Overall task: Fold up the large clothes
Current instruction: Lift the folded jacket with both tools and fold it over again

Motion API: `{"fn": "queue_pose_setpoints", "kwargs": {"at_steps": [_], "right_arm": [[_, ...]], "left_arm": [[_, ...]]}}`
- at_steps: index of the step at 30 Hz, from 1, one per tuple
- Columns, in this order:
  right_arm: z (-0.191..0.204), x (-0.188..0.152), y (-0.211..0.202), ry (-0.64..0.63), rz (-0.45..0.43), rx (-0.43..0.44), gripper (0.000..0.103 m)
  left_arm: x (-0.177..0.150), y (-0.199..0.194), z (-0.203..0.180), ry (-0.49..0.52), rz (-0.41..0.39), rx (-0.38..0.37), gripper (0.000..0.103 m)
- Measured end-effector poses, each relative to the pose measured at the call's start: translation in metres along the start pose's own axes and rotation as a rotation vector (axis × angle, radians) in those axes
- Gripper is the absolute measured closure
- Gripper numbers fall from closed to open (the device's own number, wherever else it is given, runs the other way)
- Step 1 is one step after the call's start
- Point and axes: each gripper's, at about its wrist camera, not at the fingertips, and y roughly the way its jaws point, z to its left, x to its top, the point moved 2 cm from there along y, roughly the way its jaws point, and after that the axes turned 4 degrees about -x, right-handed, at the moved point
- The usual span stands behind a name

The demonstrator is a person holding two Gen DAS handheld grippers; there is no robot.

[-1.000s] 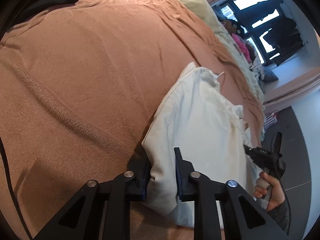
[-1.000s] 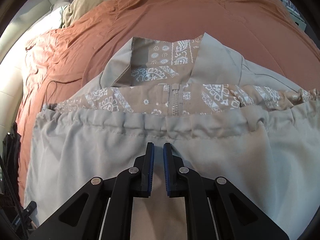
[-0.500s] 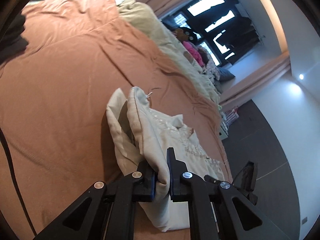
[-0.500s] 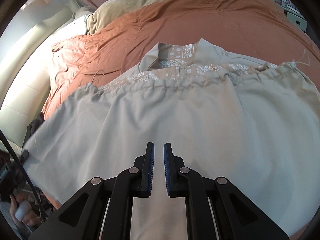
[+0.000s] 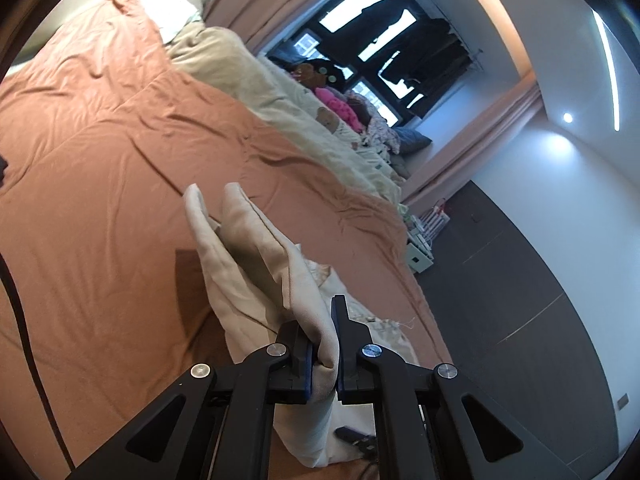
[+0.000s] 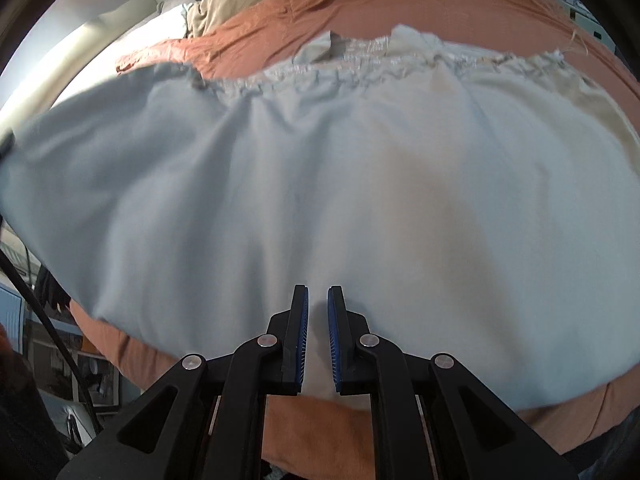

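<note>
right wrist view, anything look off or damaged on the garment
A loose frayed thread sticks up from the pale garment at its gathered far right corner. A faint brownish patch marks the cloth just below the gathers. Nothing else stands out.

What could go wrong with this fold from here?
1. The left gripper pinches only a bunched edge of the pale garment; it could slip out as the fabric hangs.
2. The garment's near hem reaches the edge of the orange bedspread by the right gripper; it might slide off.
</note>
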Motion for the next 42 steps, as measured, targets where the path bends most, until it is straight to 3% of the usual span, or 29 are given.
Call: {"fn": "queue_pose_setpoints", "kwargs": {"at_steps": [6, 12, 23, 24, 25, 26, 27, 33, 37, 38, 39, 41, 42], "right_arm": [[-0.009, -0.014, 0.015, 0.018, 0.011, 0.012, 0.096], [-0.019, -0.015, 0.003, 0.064, 0.014, 0.106, 0.096], [-0.097, -0.017, -0.102, 0.178, -0.2, 0.187, 0.094], [-0.108, -0.018, -0.112, 0.191, -0.217, 0.19, 0.091], [-0.119, -0.021, -0.121, 0.206, -0.234, 0.194, 0.075], [-0.128, -0.024, -0.128, 0.22, -0.249, 0.194, 0.046], [-0.138, -0.029, -0.136, 0.248, -0.256, 0.197, 0.023], [-0.195, -0.07, -0.165, 0.356, -0.313, 0.168, 0.022], [-0.232, -0.102, -0.162, 0.452, -0.29, 0.135, 0.022], [-0.241, -0.108, -0.162, 0.464, -0.265, 0.136, 0.022], [-0.25, -0.116, -0.161, 0.488, -0.262, 0.133, 0.022], [-0.259, -0.124, -0.161, 0.518, -0.259, 0.134, 0.022], [-0.261, -0.125, -0.161, 0.527, -0.258, 0.136, 0.022]], "left_arm": [[0.002, 0.02, -0.053, 0.075, 0.021, -0.034, 0.096], [0.0, 0.043, -0.1, 0.142, 0.054, -0.061, 0.096], [-0.021, 0.11, -0.18, 0.253, 0.155, -0.103, 0.096], [-0.026, 0.121, -0.189, 0.264, 0.172, -0.11, 0.096], [-0.029, 0.128, -0.193, 0.27, 0.185, -0.114, 0.096], [-0.035, 0.138, -0.2, 0.276, 0.201, -0.119, 0.096], [-0.043, 0.151, -0.208, 0.283, 0.225, -0.128, 0.096], [-0.098, 0.222, -0.24, 0.312, 0.378, -0.158, 0.096], [-0.149, 0.268, -0.255, 0.36, 0.57, -0.196, 0.084], [-0.16, 0.277, -0.255, 0.353, 0.619, -0.214, 0.076], [-0.166, 0.281, -0.255, 0.352, 0.642, -0.217, 0.07], [-0.169, 0.283, -0.251, 0.367, 0.637, -0.195, 0.043], [-0.165, 0.28, -0.247, 0.368, 0.62, -0.187, 0.041]]}}
